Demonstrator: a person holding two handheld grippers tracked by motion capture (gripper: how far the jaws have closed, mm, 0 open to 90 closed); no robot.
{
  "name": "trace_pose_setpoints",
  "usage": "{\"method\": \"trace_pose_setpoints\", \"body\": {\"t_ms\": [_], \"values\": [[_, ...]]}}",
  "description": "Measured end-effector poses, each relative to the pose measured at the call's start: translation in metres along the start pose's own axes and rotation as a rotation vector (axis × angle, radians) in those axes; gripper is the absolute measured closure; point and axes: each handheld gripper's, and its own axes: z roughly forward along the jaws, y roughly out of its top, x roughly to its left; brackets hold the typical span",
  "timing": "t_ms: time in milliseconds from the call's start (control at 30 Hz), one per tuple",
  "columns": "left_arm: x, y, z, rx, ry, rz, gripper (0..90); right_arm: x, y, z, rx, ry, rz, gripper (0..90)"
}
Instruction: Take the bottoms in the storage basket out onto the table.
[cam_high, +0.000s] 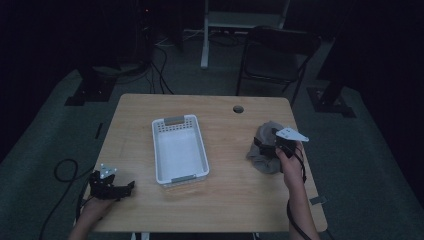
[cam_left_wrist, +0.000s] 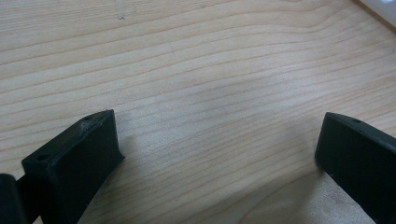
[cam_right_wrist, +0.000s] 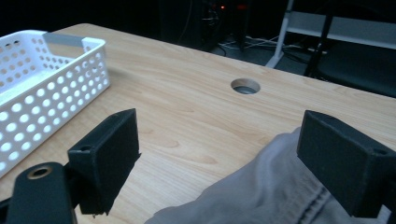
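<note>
- The left gripper (cam_high: 120, 190) rests at the tabletop's (cam_high: 230, 195) front-left corner, its fingers (cam_left_wrist: 79, 154) spread wide over bare wood, grasping nothing.
- A white perforated basket (cam_high: 179, 149) stands mid-tabletop, empty.
- A grey crumpled cloth (cam_high: 265, 150) lies near the right edge.
- The right gripper (cam_high: 267, 142) hovers at the cloth, its fingers (cam_right_wrist: 109, 149) released and wide apart, the fabric (cam_right_wrist: 261, 191) lying low between them.

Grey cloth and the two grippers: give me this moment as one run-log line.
right gripper: open, over grey cloth, not gripping | left gripper: open, nothing between jaws | white basket: mid-table, holds nothing
</note>
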Motion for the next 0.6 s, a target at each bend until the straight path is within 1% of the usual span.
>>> {"method": "trace_pose_setpoints", "body": {"t_ms": [33, 233, 267, 400, 500, 600], "values": [[0.000, 0.000, 0.000, 0.000, 0.000, 0.000, 0.4, 0.001, 0.000, 0.000, 0.001, 0.017, -0.008, 12.2], [0.000, 0.000, 0.000, 0.000, 0.000, 0.000, 0.5, 0.009, -0.001, -0.001, 0.007, 0.062, -0.024, 12.2], [0.000, 0.000, 0.000, 0.000, 0.000, 0.000, 0.4, 0.011, -0.001, -0.001, 0.009, 0.069, -0.031, 12.2], [0.000, 0.000, 0.000, 0.000, 0.000, 0.000, 0.4, 0.016, -0.004, -0.002, 0.008, 0.088, -0.034, 12.2], [0.000, 0.000, 0.000, 0.000, 0.000, 0.000, 0.4, 0.021, -0.007, -0.003, 0.017, 0.107, -0.051, 12.2], [0.000, 0.000, 0.000, 0.000, 0.000, 0.000, 0.4, 0.026, -0.011, -0.003, 0.027, 0.127, -0.056, 12.2]]}}
